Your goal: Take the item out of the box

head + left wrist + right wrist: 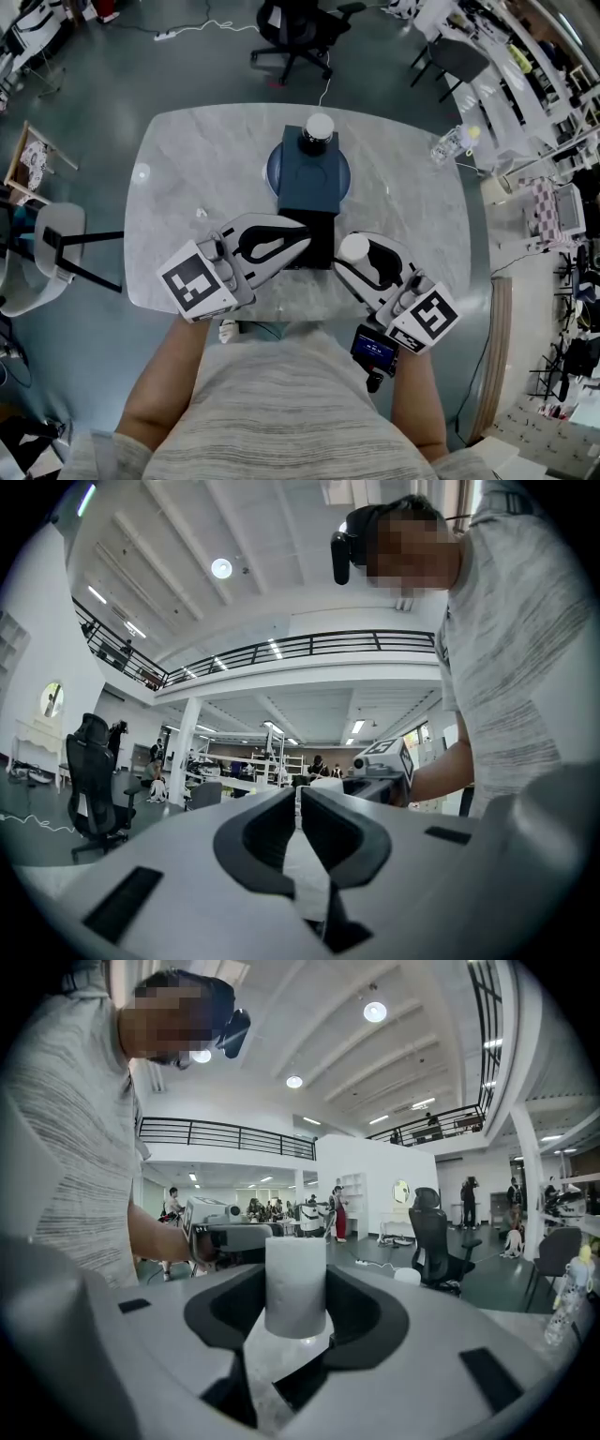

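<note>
We hold the white cylinder [295, 1283] clamped at mid-body in the right gripper [356, 253], up beside the dark box [309, 187]. Left gripper [298, 803] is pinched together, empty. The cylinder looks light, stiff and smooth, so we'd squeeze its sides squarely.

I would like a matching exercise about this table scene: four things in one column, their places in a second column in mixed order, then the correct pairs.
Things:
1. white cylinder
2. dark blue rectangular box
3. clear plastic bottle
4. black office chair

Places:
A. on the floor beyond the table
B. between the right gripper's jaws
C. over the round blue disc
D. near the marble table's right edge

Pairs: 1-B, 2-C, 3-D, 4-A
</note>
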`<state>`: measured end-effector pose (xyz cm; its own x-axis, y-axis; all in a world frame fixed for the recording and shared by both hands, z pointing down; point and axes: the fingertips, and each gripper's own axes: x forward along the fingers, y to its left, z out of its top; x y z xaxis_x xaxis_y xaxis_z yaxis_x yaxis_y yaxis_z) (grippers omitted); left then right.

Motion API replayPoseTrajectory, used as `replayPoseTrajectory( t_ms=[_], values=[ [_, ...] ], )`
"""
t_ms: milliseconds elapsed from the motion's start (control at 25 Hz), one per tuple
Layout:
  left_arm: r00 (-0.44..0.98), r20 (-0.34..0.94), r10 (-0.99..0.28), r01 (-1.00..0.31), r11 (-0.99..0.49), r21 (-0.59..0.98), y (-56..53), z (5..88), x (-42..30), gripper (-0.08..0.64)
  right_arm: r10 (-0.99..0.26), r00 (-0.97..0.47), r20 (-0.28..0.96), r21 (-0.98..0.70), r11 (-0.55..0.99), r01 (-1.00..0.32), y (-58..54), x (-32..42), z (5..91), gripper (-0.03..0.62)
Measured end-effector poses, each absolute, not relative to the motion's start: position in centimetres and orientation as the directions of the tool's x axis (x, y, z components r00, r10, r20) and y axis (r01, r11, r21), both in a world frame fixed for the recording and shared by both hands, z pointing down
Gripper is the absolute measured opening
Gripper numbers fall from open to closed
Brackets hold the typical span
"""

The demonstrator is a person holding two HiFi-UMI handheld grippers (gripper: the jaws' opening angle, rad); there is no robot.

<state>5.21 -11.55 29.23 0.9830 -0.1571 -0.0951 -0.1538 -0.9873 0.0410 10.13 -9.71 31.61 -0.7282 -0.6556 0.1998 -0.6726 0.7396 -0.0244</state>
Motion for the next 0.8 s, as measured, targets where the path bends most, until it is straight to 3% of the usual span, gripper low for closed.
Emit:
replayPoseTrajectory(
  t_ms=[800],
  values=[
    [0.987, -0.063, -0.147, -0.145, -0.989, 0.044, -11.2, 29.8, 5.7, 0.021, -0.654, -0.720, 0.230, 0.038, 0.746, -0.665, -9.5, 10.0, 32.2, 0.207]
  ],
)
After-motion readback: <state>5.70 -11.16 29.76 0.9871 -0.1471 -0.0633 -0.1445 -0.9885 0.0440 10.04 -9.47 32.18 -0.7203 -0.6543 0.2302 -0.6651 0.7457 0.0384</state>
